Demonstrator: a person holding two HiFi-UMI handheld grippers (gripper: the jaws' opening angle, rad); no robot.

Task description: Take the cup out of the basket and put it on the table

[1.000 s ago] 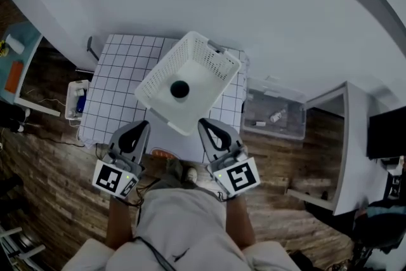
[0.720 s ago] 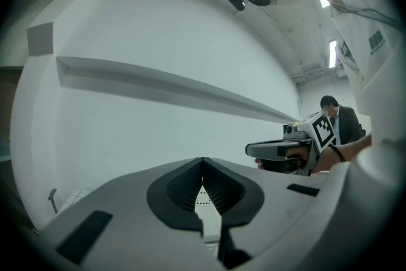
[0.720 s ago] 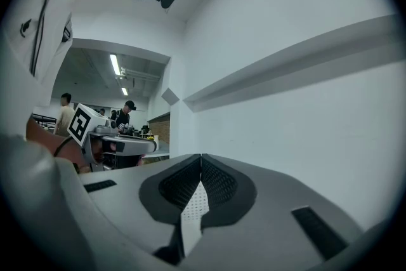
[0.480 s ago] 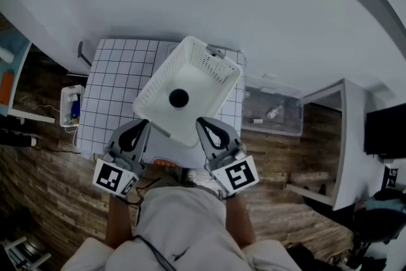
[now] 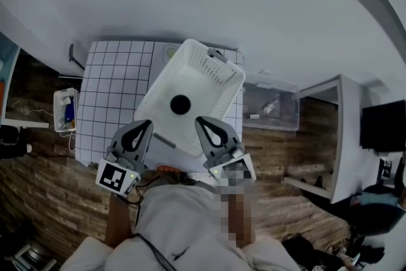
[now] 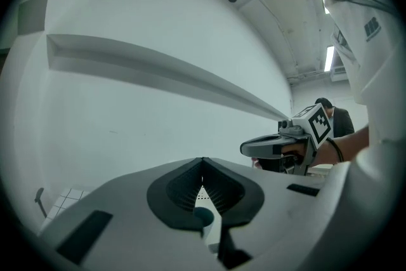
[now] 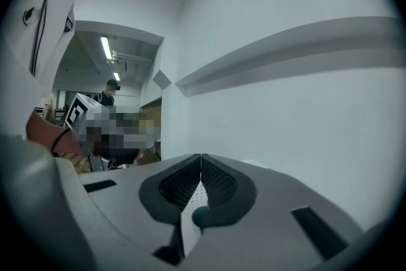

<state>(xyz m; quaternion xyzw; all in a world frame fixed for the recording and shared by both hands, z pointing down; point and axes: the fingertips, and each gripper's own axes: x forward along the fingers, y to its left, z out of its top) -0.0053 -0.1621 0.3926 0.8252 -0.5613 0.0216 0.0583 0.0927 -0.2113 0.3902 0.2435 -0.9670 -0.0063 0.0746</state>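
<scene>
A white perforated basket (image 5: 212,76) stands askew on the grid-patterned table (image 5: 117,82), with a dark cup (image 5: 181,104) upright on its floor. My left gripper (image 5: 144,126) and right gripper (image 5: 202,123) flank the basket's near corner, both shut and empty, apart from the cup. In the left gripper view the jaws (image 6: 203,160) meet at the tip. The right gripper (image 6: 298,136) shows beside them. The right gripper view also has its jaws (image 7: 201,157) closed. Through the gap under each pair I see basket mesh (image 7: 189,200) and a dark round shape (image 6: 203,216).
A clear plastic bin (image 5: 269,108) sits on the wood floor right of the table. A small box of items (image 5: 63,112) lies to the table's left. White furniture (image 5: 330,136) stands at the right. An orange object (image 5: 166,169) lies at the table's near edge.
Both grippers have come forward and slightly down, so the basket's near corner now lies between them. The basket and cup sit larger and nearer in view.
</scene>
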